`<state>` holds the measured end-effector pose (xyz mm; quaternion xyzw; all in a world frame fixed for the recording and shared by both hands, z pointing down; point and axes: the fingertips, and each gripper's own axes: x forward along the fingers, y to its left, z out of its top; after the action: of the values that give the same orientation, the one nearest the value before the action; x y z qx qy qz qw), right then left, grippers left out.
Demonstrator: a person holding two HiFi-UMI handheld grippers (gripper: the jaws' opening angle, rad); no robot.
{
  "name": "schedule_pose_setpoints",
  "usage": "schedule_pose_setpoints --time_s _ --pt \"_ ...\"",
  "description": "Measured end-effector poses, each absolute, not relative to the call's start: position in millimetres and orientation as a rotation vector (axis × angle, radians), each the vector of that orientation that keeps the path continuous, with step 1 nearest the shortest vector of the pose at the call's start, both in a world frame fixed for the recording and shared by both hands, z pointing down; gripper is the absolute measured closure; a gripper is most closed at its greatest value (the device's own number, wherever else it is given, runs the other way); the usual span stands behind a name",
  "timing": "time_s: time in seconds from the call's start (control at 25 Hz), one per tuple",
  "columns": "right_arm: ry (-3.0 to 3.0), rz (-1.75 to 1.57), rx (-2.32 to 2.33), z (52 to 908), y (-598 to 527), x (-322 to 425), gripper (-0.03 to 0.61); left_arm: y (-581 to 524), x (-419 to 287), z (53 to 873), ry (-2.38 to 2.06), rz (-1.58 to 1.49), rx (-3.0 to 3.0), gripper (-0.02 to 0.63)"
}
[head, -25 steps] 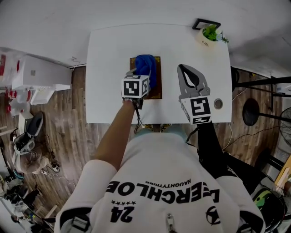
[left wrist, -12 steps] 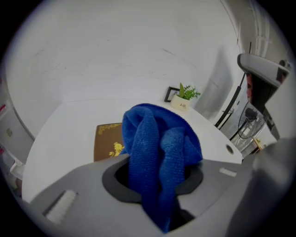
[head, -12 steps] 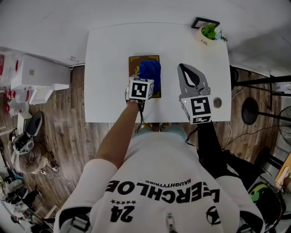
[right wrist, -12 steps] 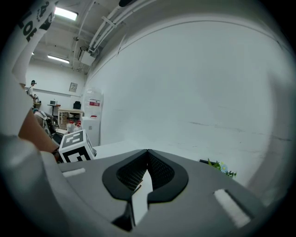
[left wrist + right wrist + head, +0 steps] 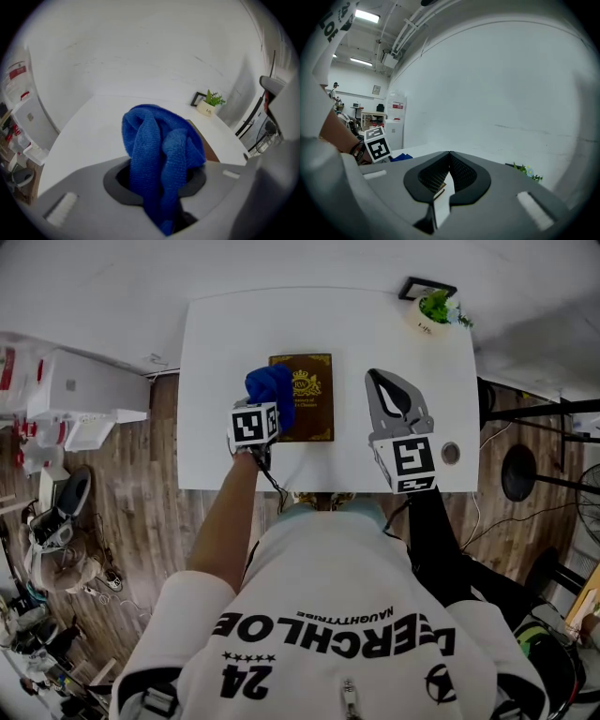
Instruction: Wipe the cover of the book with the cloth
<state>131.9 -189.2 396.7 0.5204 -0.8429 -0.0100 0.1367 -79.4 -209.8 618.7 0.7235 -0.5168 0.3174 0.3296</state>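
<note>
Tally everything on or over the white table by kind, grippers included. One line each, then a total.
book: 1
blue cloth: 1
potted plant: 1
black frame: 1
small round grey thing, kind unclear: 1
grippers: 2, the left gripper and the right gripper
Total: 7

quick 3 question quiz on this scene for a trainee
1. True or false: the right gripper holds the blue cloth.
2. In the head view, the cloth overlaps which part of the book? A) left edge B) right edge C) none of it
3. Fill in: the right gripper's jaws are ____ with nothing between them.
Key: 1 false, the left gripper holds it; 2 A; 3 shut.
</note>
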Motion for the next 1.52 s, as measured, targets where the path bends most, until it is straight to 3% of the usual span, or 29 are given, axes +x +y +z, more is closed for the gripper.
schedule_pose_setpoints --time_s 0.16,0.44,0.64,1.0,1.52 --pt "-2.447 -0.037 1.504 394.1 -190.8 131.6 0.575 -211.1 -75.2 607.1 -1.338 0.831 1.916 0.433" --pt "-2.435 -0.049 1.516 391.0 -187.4 137.8 0.575 -190.3 10.6 556.9 -1.127 0.653 2.134 0.433" --pt "-2.423 -0.054 1.519 389.9 -186.6 141.3 0.575 -157.9 44.3 598.4 -1.006 0.794 2.151 0.433" --pt "-2.413 -0.058 1.496 391.6 -182.2 141.9 0.575 -156.8 27.5 613.3 -1.049 0.823 2.139 0.433" --pt "-2.479 -0.066 1.414 392.2 -185.8 110.5 0.575 -152.7 -84.2 619.7 -1.3 0.798 1.952 0.43"
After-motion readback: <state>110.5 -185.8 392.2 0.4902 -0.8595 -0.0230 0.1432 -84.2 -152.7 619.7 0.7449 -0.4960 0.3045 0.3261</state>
